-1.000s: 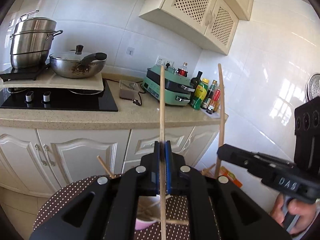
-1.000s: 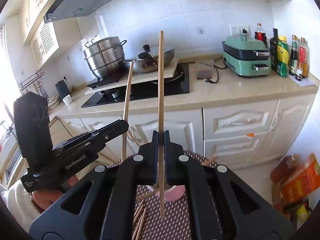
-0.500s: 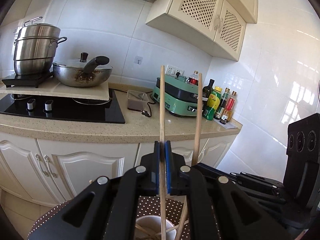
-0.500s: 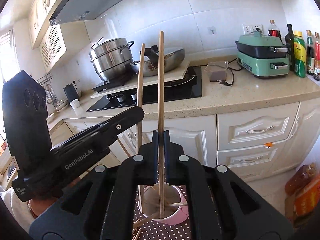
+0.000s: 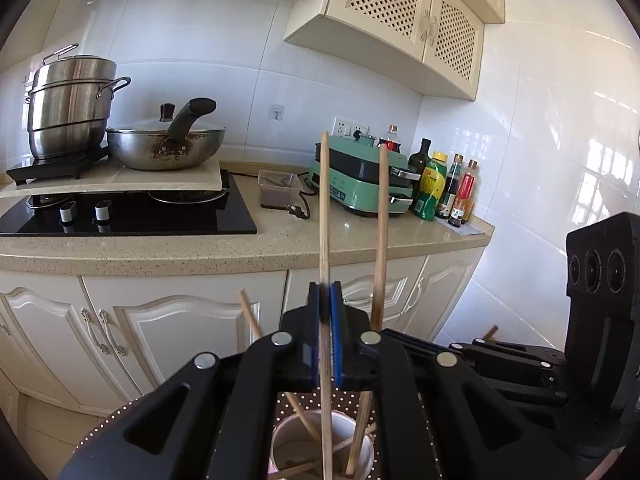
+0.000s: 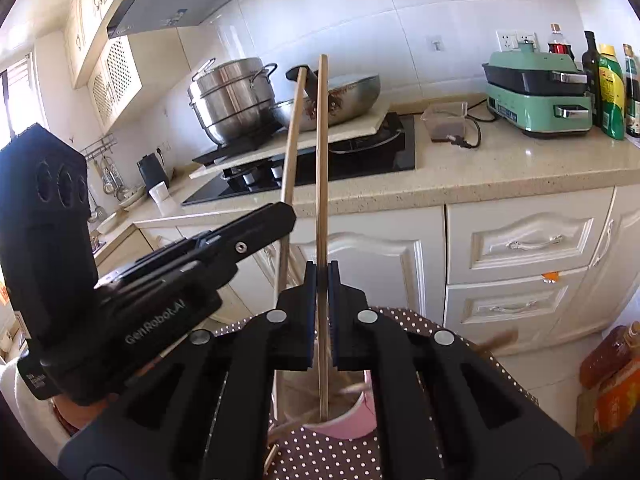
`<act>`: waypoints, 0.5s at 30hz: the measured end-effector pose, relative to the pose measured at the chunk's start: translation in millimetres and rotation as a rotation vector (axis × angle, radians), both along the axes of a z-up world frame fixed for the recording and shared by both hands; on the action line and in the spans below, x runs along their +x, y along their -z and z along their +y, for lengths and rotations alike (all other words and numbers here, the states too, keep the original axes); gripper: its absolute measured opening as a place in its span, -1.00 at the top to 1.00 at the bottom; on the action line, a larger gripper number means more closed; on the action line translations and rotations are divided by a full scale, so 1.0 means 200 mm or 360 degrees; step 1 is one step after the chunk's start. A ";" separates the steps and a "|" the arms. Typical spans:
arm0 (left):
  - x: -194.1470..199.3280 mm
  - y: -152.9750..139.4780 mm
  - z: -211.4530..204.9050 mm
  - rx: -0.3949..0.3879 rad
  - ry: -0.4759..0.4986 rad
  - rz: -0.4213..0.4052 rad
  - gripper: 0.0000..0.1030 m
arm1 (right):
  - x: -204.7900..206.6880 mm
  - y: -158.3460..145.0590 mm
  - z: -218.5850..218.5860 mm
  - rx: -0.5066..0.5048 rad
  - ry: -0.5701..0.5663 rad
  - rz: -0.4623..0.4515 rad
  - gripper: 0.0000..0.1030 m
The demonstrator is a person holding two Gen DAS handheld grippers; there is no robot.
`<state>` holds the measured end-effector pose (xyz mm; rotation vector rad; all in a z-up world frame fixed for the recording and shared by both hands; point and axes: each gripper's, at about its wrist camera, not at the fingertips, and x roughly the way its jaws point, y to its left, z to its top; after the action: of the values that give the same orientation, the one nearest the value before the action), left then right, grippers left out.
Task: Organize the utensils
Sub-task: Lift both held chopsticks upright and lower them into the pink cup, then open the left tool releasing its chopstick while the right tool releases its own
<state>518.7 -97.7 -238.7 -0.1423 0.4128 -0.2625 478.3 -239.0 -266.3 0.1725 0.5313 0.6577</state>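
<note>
In the left wrist view my left gripper [image 5: 325, 300] is shut on an upright wooden chopstick [image 5: 324, 208]. Its lower end reaches down into a pink cup [image 5: 288, 444] that holds several chopsticks. Just to its right stands a second chopstick [image 5: 382, 220], gripped by my right gripper [image 5: 396, 336]. In the right wrist view my right gripper [image 6: 322, 276] is shut on that chopstick [image 6: 322, 152], whose tip sits inside the pink cup [image 6: 352, 424]. The left gripper [image 6: 280, 216] comes in from the left with its own chopstick [image 6: 292, 140] alongside.
The cup stands on a brown dotted tablecloth [image 6: 320, 456] with loose chopsticks [image 6: 270, 458] beside it. Behind is a counter [image 5: 280, 248] with a black hob [image 5: 132, 216], steel pots [image 5: 68, 112], a wok [image 5: 164, 152], a green cooker [image 5: 360, 184] and bottles [image 5: 444, 188]. Boxes [image 6: 612, 384] lie on the floor at right.
Both grippers have come down towards the cup with their chopsticks. The two sticks now stand closer together, with their lower ends inside the cup.
</note>
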 end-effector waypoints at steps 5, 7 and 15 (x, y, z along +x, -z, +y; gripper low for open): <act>-0.04 0.03 0.02 0.0018 -0.0001 0.0043 0.90 | -0.03 0.02 0.00 -0.0033 -0.0006 0.0019 0.89; -0.05 0.04 0.03 0.0017 -0.0004 0.0058 0.90 | -0.04 0.02 -0.01 -0.0031 -0.0002 0.0036 0.89; -0.10 0.06 0.05 0.0022 0.0036 0.0135 0.90 | -0.09 0.05 -0.02 -0.0057 0.0009 0.0084 0.89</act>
<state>499.5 -88.6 -250.5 -0.1357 0.5006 -0.2763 460.8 -242.0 -275.5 0.1579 0.5926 0.6391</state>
